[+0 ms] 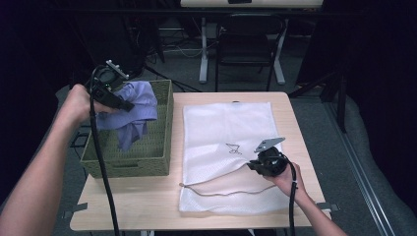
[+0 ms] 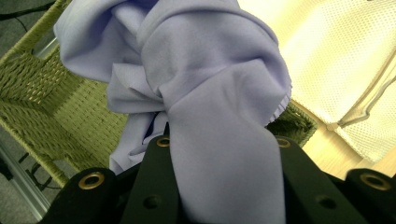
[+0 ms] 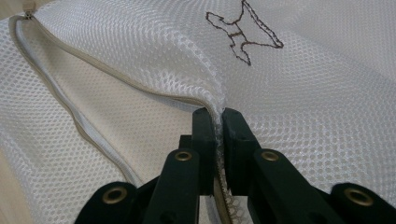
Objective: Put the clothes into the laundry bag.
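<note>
The left gripper (image 1: 114,96) has its fingers clenched on the lilac cloth (image 1: 132,105), which hangs below them over the woven basket (image 1: 147,162). The right gripper (image 3: 219,116) pinches the mesh bag (image 1: 223,137) at its zip edge. Best lift that edge higher before bringing the cloth across the bench (image 1: 147,206).

From my station the high view is dim and a bit soft: the room around the table (image 1: 147,201) falls off into near black, deepest at the left and right edges. Light comes from above, falling brightest on the white mesh bag (image 1: 221,142). In the left gripper view the lavender cloth (image 2: 205,93) is evenly lit, its near folds slightly blurred, while the bag at far right glares yellowish. The right gripper view is crisp on the mesh.
</note>
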`<state>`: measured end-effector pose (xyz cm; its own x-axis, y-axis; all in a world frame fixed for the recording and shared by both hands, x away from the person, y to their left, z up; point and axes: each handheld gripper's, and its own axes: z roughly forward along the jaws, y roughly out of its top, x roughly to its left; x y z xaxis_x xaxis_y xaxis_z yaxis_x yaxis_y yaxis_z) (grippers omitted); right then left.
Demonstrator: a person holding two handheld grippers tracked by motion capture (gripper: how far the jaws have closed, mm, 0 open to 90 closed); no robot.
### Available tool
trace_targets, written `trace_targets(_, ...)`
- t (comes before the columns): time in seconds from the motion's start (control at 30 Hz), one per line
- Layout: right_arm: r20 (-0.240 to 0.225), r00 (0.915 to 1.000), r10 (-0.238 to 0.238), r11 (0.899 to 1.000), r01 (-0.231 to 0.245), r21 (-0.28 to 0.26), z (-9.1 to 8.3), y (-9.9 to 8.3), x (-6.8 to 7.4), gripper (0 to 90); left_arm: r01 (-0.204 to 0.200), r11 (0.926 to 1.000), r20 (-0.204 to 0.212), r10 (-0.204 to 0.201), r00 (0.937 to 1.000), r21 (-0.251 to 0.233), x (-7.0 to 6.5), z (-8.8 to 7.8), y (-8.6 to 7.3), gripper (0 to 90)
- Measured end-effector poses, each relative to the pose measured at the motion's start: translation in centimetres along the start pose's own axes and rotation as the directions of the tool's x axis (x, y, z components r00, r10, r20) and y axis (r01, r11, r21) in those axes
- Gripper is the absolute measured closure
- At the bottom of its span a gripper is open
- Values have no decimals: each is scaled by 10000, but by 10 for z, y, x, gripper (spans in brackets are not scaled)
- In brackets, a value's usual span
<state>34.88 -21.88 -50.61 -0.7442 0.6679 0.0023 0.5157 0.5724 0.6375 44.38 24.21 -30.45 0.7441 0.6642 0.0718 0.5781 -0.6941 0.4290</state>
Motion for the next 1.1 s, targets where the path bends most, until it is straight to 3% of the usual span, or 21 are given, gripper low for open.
trace_targets(0.57,42,10000,51,10000,-51,-85,0,0,0,849,-310,9983,-46,308,9995,-494,-16,-20,24,763)
trace_targets(0.9,24,9999,125,9999,-125,-59,0,1,1,849,-890,9931,65,898,9959,-760,-30,-21,44,763)
trace_targets(1.1,19,9999,131,9999,-131,-87,0,0,0,848,-1218,9907,134,1229,9923,-613,-37,-20,54,762)
